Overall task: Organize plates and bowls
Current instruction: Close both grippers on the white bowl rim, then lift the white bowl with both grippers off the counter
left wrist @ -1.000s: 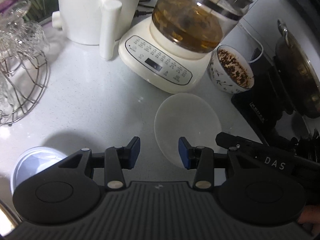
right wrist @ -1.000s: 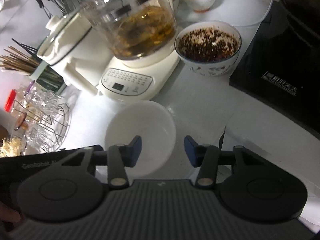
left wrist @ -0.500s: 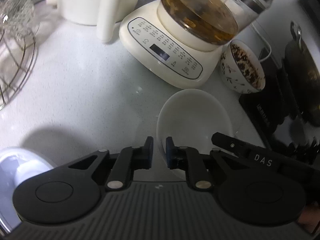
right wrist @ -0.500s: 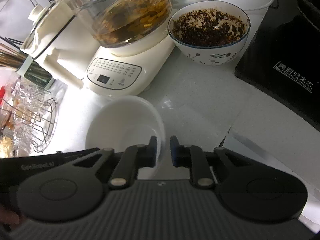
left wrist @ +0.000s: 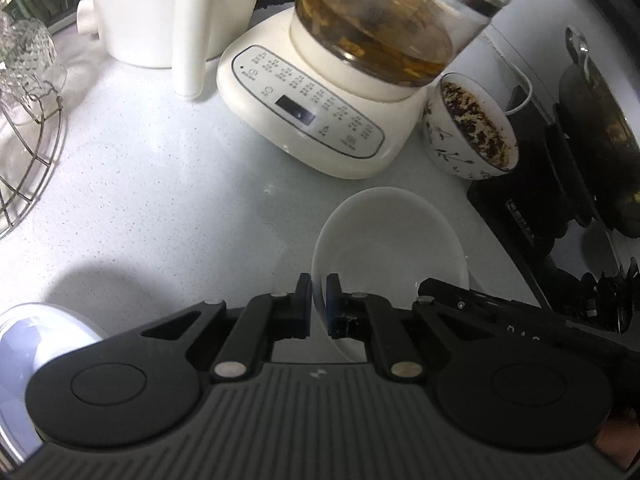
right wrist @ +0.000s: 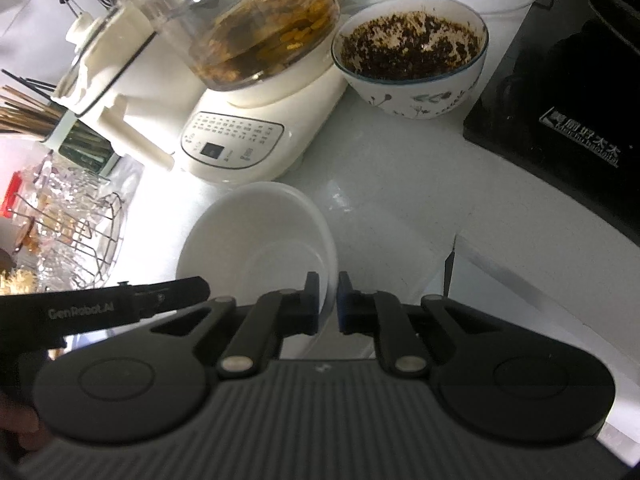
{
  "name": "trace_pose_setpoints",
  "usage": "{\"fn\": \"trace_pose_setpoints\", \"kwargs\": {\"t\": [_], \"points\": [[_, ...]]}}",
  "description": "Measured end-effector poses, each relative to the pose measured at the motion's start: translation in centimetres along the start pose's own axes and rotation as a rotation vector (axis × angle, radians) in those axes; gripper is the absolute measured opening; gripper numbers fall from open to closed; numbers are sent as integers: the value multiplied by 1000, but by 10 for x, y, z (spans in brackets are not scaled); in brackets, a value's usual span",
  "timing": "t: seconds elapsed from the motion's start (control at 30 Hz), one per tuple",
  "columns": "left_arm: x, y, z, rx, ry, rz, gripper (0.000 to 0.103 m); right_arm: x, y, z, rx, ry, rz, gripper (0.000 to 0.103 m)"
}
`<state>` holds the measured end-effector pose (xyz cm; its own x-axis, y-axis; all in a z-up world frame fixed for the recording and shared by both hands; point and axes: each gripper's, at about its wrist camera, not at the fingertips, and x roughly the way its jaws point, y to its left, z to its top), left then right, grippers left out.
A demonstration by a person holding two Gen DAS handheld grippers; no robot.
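Observation:
A white shallow bowl (left wrist: 388,240) (right wrist: 256,240) sits on the pale speckled countertop (left wrist: 160,200), in front of the kettle base. My left gripper (left wrist: 319,296) is shut on the bowl's left rim, which shows thin between the blue pads. My right gripper (right wrist: 329,300) is shut on the opposite, right rim. Each gripper's black body shows at the edge of the other's view. A patterned bowl (left wrist: 472,136) (right wrist: 412,52) smeared with dark residue stands behind the white bowl, beside the cooktop.
A cream electric kettle base (left wrist: 304,108) (right wrist: 240,140) carries a glass pot of tea. A wire rack of glasses (left wrist: 24,120) (right wrist: 68,220) is at left, a black induction cooktop (left wrist: 532,200) (right wrist: 560,100) at right. A bluish-white dish (left wrist: 32,336) lies near left.
Both grippers' jaws have gone from open to shut, each closing onto a rim of the white bowl. Both views have drawn slightly closer to the bowl.

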<state>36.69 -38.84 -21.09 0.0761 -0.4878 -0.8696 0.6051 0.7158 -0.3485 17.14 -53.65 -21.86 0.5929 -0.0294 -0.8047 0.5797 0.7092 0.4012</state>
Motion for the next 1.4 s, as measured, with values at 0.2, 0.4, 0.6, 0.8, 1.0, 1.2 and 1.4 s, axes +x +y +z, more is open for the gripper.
{"fn": "trace_pose_setpoints", "kwargs": {"t": [0.2, 0.4, 0.6, 0.8, 1.0, 1.2, 1.4], "points": [[-24, -7, -3, 5, -14, 6, 8, -19, 6, 0, -14, -10, 17, 11], [-51, -13, -2, 17, -35, 11, 8, -36, 16, 2, -7, -19, 32, 11], [-75, -14, -5, 34, -67, 4, 9, -56, 30, 2, -29, -54, 35, 11], [-95, -9, -9, 43, -105, -11, 9, -70, 45, -3, -53, -96, 30, 11], [-115, 2, -18, 41, -139, -20, 9, -79, 61, -11, -69, -124, 40, 11], [-133, 13, -24, 38, -179, -28, 9, -85, 78, -17, -99, -153, 48, 11], [-152, 28, -32, 24, -223, -17, 9, -90, 102, -20, -164, -183, 45, 11]]}}
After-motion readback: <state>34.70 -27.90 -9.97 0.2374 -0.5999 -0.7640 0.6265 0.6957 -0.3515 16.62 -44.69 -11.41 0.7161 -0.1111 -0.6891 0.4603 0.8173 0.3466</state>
